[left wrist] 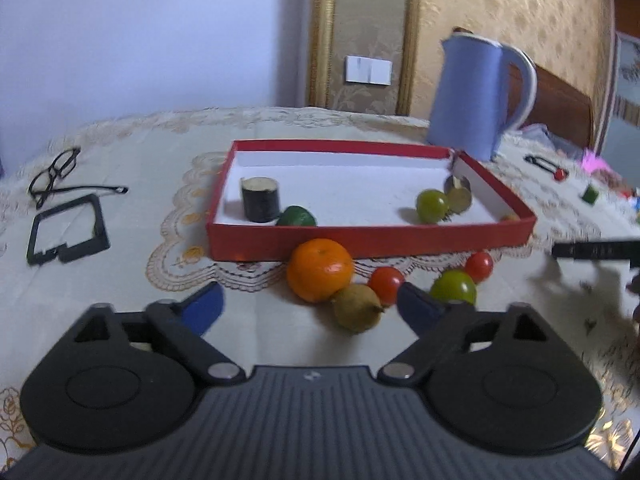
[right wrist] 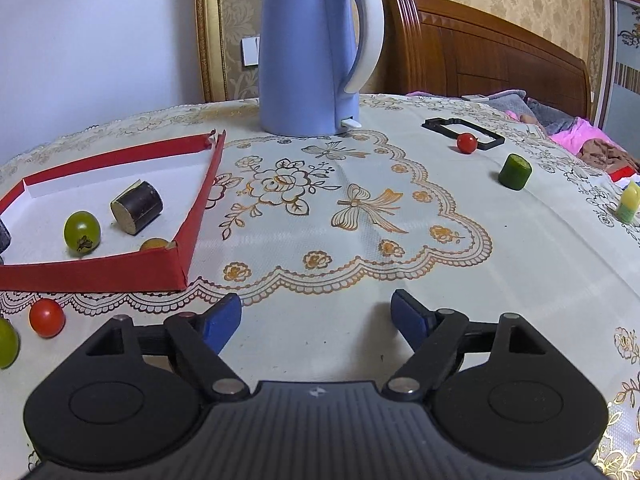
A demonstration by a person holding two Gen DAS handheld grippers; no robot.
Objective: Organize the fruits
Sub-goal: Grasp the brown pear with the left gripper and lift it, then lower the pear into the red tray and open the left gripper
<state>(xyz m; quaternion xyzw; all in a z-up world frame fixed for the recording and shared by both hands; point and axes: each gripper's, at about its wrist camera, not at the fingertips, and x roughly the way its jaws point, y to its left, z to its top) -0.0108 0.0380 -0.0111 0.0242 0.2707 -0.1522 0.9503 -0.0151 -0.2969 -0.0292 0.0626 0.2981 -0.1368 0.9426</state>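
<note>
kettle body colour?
Light blue kettle, white handle; clearest in the right wrist view.

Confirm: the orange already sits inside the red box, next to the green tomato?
Not quite. The orange is on the tablecloth, outside the red box, against its front wall. The green tomato is inside, as the left wrist view shows.
</note>
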